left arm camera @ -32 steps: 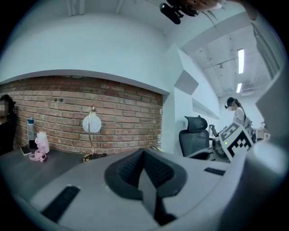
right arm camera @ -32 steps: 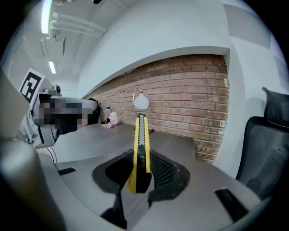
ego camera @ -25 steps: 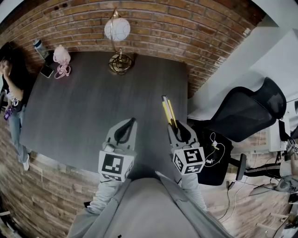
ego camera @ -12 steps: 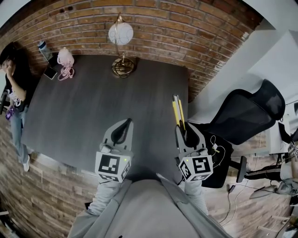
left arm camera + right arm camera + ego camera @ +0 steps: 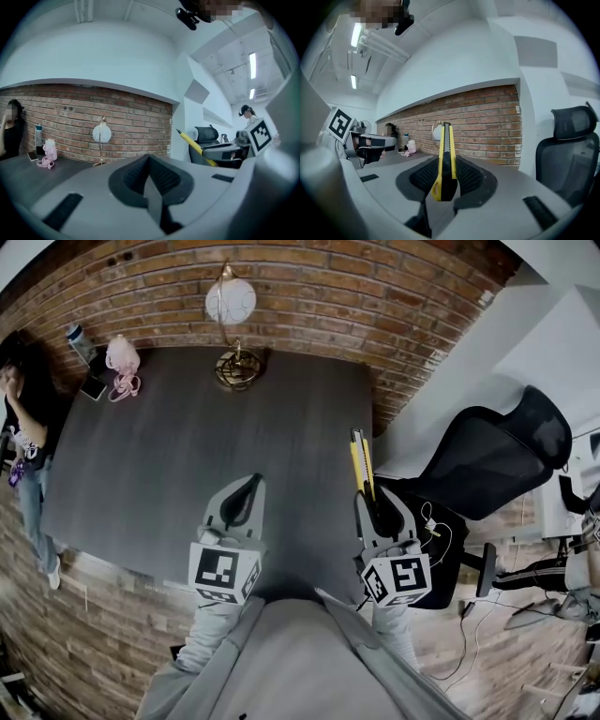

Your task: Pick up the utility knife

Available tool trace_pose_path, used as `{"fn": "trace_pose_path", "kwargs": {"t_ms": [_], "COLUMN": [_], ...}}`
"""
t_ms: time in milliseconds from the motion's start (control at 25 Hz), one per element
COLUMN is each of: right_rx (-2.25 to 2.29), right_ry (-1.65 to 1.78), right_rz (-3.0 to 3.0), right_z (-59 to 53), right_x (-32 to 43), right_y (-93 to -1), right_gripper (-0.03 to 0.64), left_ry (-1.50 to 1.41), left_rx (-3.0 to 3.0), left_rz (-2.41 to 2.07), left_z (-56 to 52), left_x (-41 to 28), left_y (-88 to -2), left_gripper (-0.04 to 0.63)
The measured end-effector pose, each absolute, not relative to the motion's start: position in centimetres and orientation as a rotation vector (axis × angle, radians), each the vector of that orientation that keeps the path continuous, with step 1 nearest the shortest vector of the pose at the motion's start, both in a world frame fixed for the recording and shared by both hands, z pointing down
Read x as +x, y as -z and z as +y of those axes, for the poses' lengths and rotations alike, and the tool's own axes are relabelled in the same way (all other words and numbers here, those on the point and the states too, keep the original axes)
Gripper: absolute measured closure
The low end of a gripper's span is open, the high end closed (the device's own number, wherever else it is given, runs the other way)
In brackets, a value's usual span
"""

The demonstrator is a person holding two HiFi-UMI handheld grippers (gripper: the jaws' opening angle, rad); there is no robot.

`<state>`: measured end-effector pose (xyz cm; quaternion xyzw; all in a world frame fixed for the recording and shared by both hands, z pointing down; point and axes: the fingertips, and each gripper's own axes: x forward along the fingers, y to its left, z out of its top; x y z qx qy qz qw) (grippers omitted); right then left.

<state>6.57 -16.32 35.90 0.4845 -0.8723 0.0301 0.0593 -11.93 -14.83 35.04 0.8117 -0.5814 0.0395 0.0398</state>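
The utility knife [image 5: 359,460] is yellow and black, and it is lifted off the dark table [image 5: 169,456] near its right edge. My right gripper [image 5: 372,504] is shut on its handle end, and the blade end points away towards the brick wall. In the right gripper view the knife [image 5: 446,159] stands on edge between the ribbed pads [image 5: 423,176]. My left gripper [image 5: 246,498] hovers over the table's near side, shut with nothing in it. In the left gripper view the pads [image 5: 161,178] meet, and the knife [image 5: 196,146] shows off to the right.
A globe lamp [image 5: 232,306] with a brass base stands at the table's far edge. A pink object [image 5: 122,357], a bottle [image 5: 77,337] and a phone [image 5: 94,387] sit at the far left corner. A person [image 5: 23,427] stands left of the table. A black office chair [image 5: 497,460] is on the right.
My right gripper has risen with the knife and drifted a little right, towards the table's right edge. The left gripper has stayed where it was.
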Motion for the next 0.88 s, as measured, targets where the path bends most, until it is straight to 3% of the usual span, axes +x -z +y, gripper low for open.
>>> {"fn": "trace_pose_path", "kwargs": {"t_ms": [880], "right_rx": [1.472], "right_ry": [-0.127], "right_rz": [-2.656], "right_z": [-15.66], "right_x": [7.22], "right_y": [-36.17], "right_gripper": [0.489], "left_ry": [-0.136], "left_rx": [2.495], "left_rz": [-1.758], "left_z": [-14.60], "left_x": [-11.03], "left_y": [-35.43], "left_gripper": [0.577]}}
